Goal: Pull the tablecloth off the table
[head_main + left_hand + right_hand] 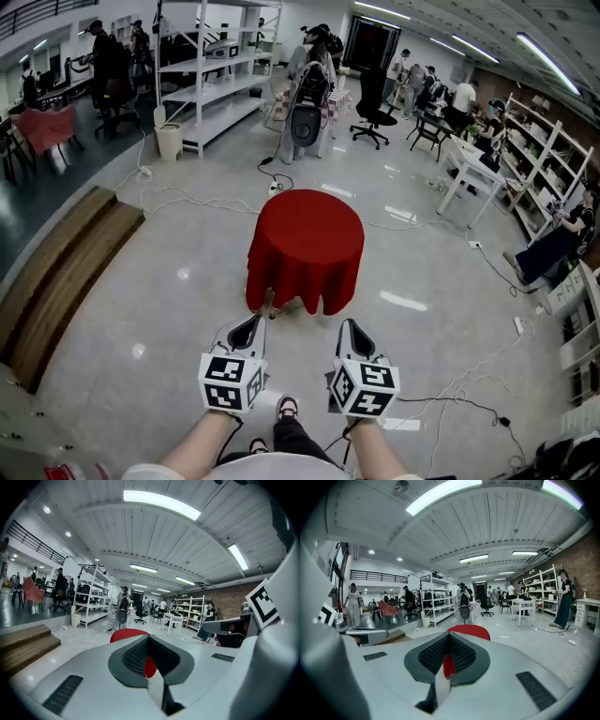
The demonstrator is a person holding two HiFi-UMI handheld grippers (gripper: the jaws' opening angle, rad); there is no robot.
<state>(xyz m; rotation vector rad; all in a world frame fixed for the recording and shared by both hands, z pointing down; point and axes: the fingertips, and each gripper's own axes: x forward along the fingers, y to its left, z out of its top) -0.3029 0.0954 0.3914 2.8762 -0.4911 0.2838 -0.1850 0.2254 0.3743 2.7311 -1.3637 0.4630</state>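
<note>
**A:** 1 red cloth (306,246) is draping a round table in the middle of the floor. It is covering the top and hanging down all round, almost to the floor.

**B:** Is anything touching it?

**A:** No. The 2 grippers are hovering side by side, near the cloth's front edge but short of it, both pointing at it. The left gripper (251,326) is keeping its jaws pressed together with nothing between them. The right gripper (349,328) is closed and empty in the same way.

**B:** And around the table?

**A:** Cables (178,199) are trailing over the glossy floor behind it and off to the right. Wooden steps (56,272) are lying along the left side. Further back, a white rack (211,70) is standing with a bin (170,141) just beside it, and a black chair (372,108) is sitting near the far wall. People are standing and sitting at the back and down the right side.
</note>
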